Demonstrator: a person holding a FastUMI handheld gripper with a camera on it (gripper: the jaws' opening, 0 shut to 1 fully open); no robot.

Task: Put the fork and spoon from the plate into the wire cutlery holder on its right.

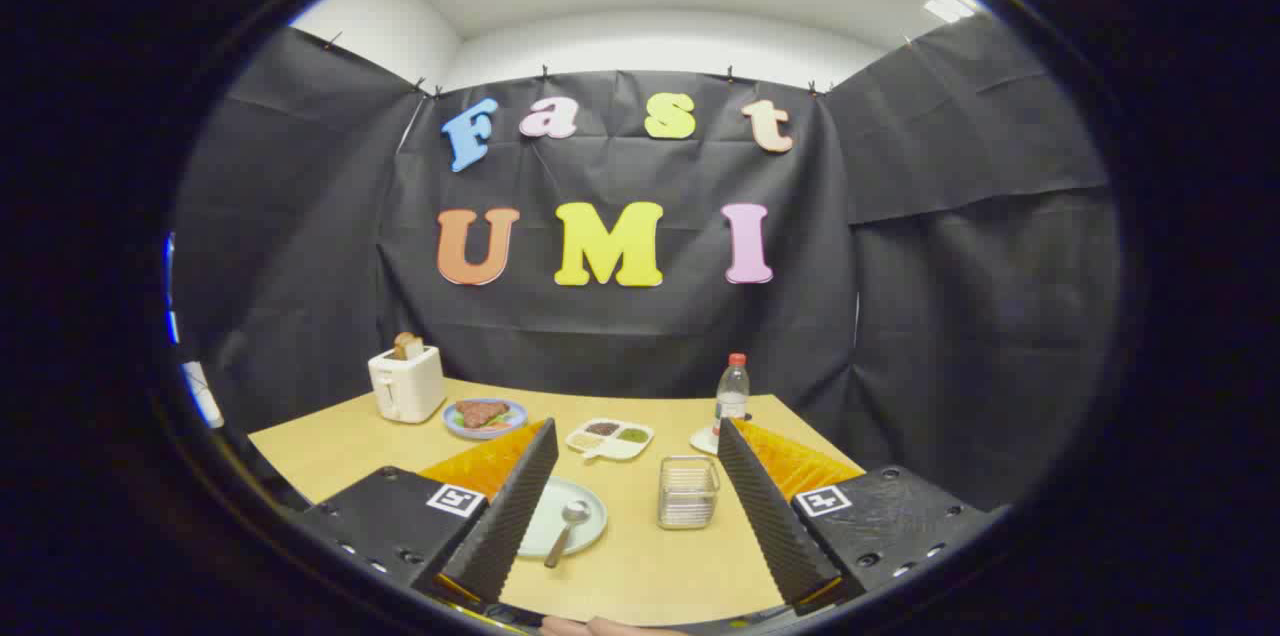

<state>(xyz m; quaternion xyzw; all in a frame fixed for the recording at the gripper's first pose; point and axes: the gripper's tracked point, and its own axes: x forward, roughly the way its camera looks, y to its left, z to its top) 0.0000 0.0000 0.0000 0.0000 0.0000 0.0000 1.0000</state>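
Evidently the spoon (566, 528), likely rigid, light, slippery metal, lies on the plate (590, 506) at 11 o'clock between the spread, empty tongs (640, 571); pinch its handle.

The left finger of the tongs (630, 516) covers the plate (585, 528) along its 9 o'clock side, perhaps hiding the fork. Of the spoon (567, 528), bowl and handle show. The wire cutlery holder (688, 492) looks too small to judge its contents.

The gripper (630, 506) hangs with its fingers (515, 506) spread wide apart (nothing between them), angled slightly downward.
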